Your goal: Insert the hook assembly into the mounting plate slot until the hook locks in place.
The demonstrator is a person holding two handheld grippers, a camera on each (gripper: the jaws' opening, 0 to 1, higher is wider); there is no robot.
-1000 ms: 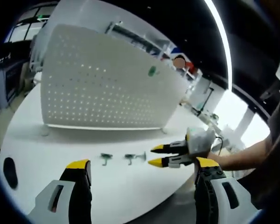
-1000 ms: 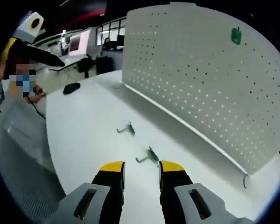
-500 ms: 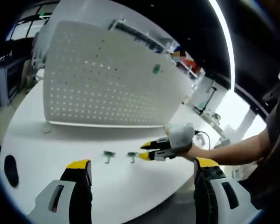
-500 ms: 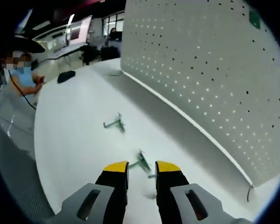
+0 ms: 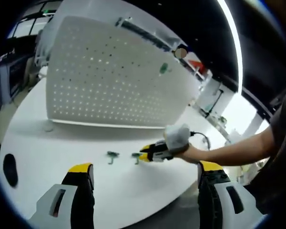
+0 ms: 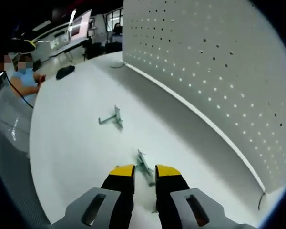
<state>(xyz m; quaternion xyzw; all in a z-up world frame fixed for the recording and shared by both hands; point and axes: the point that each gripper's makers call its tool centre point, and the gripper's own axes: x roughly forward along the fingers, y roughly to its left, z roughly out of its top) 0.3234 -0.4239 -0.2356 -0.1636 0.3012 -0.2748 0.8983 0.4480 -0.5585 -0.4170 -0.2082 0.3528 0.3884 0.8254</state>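
Right gripper [image 6: 144, 172]: low over the white table [image 6: 76, 143], jaws narrowed around the near hook [image 6: 144, 164], which lies between the yellow tips; whether the pads already press it, I cannot tell.
Left gripper [image 5: 144, 171]: held back at the table's near edge, jaws spread wide, holding nothing.
Task's things: near hook flat on the table at the right gripper's tips; a second hook [image 6: 112, 117] farther left; the perforated mounting plate [image 6: 219, 67] upright at the far side, a green piece [image 5: 164, 68] already on it.
Step in hand: picking up the near hook, by my reading.
Risk, grip: the hook is thin and lies flat, so closing jaws may skid it away or catch only one prong.
Risk, insertion: a skewed grip would likely present the hook crooked to a slot, so it jams or fails to lock.
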